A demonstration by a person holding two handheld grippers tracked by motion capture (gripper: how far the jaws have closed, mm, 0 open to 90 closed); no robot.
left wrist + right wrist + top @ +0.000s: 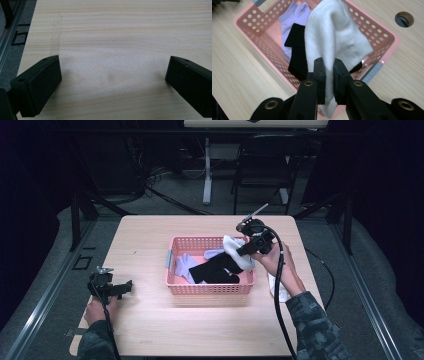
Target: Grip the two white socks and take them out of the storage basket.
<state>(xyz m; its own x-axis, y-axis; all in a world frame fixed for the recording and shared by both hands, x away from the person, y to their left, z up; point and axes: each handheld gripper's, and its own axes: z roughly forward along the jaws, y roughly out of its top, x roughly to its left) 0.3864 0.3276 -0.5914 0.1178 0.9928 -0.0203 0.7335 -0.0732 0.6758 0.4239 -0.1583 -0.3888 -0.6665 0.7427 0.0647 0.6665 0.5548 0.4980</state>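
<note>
A pink perforated basket (210, 289) (257, 32) stands mid-table. Inside it lie a black sock (215, 269) (295, 50) and a lavender sock (184, 265) (292, 15). My right gripper (243, 251) (329, 62) is shut on a white sock (235, 249) (334, 35), which hangs over the basket's right end above the other socks. My left gripper (127, 286) (112, 77) rests low over bare wood near the table's left edge, jaws wide apart with nothing between them.
Another piece of white cloth (280, 290) lies on the table right of the basket, partly under the right forearm. A round cable hole (404, 19) is in the tabletop beyond the basket. A chair (265, 165) stands behind the table.
</note>
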